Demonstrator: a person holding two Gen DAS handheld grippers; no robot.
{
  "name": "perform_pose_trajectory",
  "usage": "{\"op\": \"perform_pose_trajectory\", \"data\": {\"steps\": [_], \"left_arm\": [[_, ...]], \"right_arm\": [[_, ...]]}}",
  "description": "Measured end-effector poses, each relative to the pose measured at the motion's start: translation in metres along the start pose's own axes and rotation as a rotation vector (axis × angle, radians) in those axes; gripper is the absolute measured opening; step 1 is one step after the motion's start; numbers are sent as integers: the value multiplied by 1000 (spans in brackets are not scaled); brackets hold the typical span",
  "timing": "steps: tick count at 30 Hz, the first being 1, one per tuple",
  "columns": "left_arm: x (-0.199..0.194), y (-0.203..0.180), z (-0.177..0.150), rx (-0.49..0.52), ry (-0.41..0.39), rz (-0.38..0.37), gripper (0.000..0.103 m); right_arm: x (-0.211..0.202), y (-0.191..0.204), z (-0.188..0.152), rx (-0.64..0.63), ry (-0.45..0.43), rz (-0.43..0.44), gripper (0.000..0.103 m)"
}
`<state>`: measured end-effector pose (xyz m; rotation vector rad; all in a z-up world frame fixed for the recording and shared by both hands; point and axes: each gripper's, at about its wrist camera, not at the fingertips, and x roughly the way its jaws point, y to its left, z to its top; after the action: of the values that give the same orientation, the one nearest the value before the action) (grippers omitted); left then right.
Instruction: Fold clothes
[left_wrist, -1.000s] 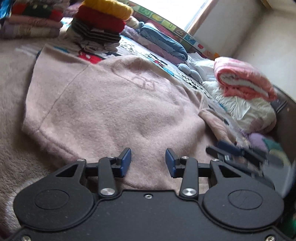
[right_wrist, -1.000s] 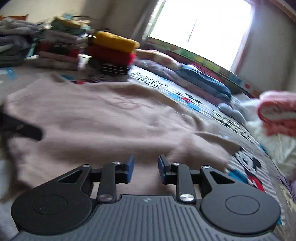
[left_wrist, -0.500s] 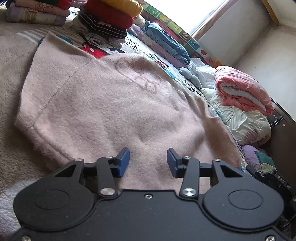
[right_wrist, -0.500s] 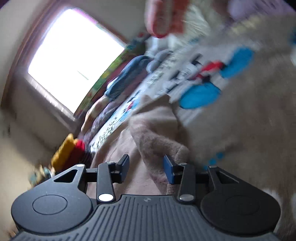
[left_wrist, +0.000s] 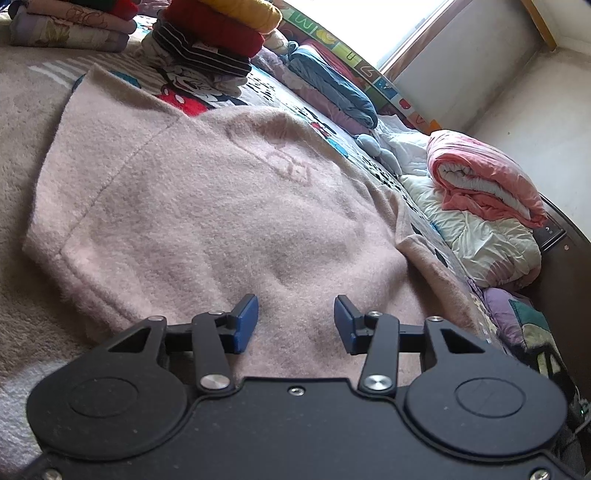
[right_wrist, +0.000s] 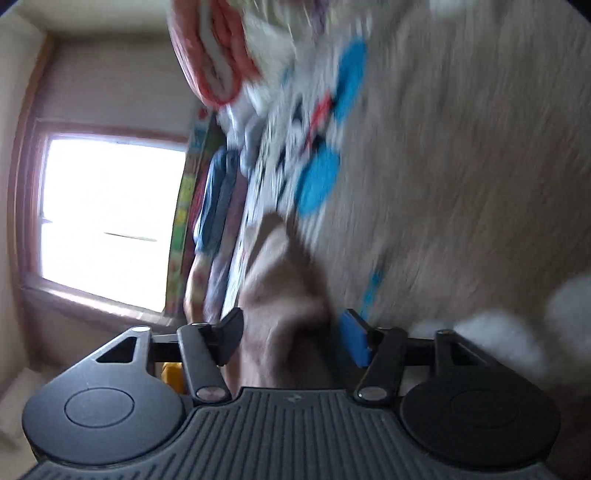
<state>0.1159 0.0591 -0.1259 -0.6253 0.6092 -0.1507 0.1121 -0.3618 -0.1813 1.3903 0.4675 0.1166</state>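
A pale pink fleece top (left_wrist: 207, 206) lies spread flat on the bed, with one sleeve (left_wrist: 424, 258) trailing off to the right. My left gripper (left_wrist: 295, 323) is open and empty, low over the near hem of the top. My right gripper (right_wrist: 291, 336) is rolled onto its side and open, with a bunched end of the pink sleeve (right_wrist: 284, 284) standing between its spread fingers. The right wrist view is blurred by motion, so I cannot see whether the pads touch the cloth.
A stack of folded clothes (left_wrist: 218, 29) and another pile (left_wrist: 70, 26) sit at the far edge. A rolled pink and white quilt (left_wrist: 480, 184) lies at the right by the dark headboard (left_wrist: 569, 266). A window (right_wrist: 107, 221) is behind.
My right gripper has rolled onto its side and dropped down to the sleeve end, and its jaws have spread wider. My left gripper has eased forward slightly and opened a little more.
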Motion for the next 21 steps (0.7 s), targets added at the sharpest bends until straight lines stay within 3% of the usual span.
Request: {"op": "perform_pose_trajectory", "data": {"steps": [5,9,13,15,18,21], "left_arm": [[2,0,0,10,-2,2,44],[4,-1,0,21,-3,4,44],[5,-1,0,21,-3,1,44],[6,-1,0,22,-3,-1,44],[7,-2,0,24,-3,-3,45],[7,-2,1,26,-3,-5,47]], "right_arm": [[31,-2,3,83,31,78,64],[39,-3,11,143,-32,163,60],[48,2,20,67,-32,172,50],[45,4,26,8,-31,188,36],[37,10,28,-81,-30,235,34],[44,11,30,-134,12,204,34]]}}
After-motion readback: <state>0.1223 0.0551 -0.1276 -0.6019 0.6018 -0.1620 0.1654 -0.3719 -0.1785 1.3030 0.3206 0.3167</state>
